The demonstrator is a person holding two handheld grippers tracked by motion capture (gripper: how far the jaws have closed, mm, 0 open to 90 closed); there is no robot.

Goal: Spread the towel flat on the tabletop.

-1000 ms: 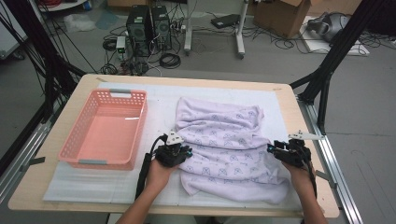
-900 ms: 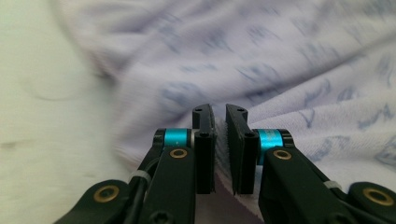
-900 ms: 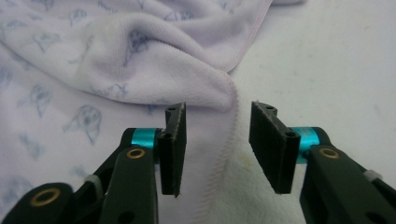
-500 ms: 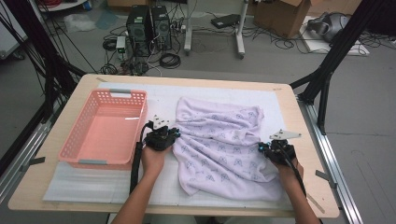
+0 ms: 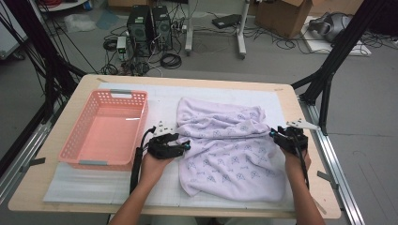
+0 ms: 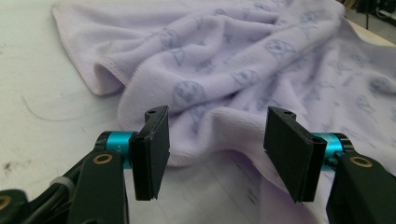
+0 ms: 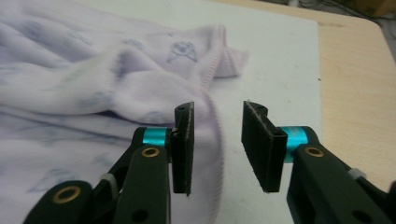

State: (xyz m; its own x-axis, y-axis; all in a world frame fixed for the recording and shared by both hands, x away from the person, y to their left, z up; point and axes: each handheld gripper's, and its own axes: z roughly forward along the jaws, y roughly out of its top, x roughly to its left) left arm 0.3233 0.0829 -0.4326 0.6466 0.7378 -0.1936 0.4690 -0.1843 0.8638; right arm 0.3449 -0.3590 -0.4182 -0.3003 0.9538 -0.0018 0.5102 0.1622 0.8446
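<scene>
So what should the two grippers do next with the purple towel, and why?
Probably slide each gripper back onto the nearest edge of the towel and close. The left gripper and right gripper have just been opening, nothing sits between their jaws, and the towel lies rumpled beside the basket.

Black jaws; teal collars; brass screws; black cables.

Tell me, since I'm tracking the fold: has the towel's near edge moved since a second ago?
Yes. The towel was bunched in folds; now it lies spread flatter, reaching toward the table's near edge.
</scene>
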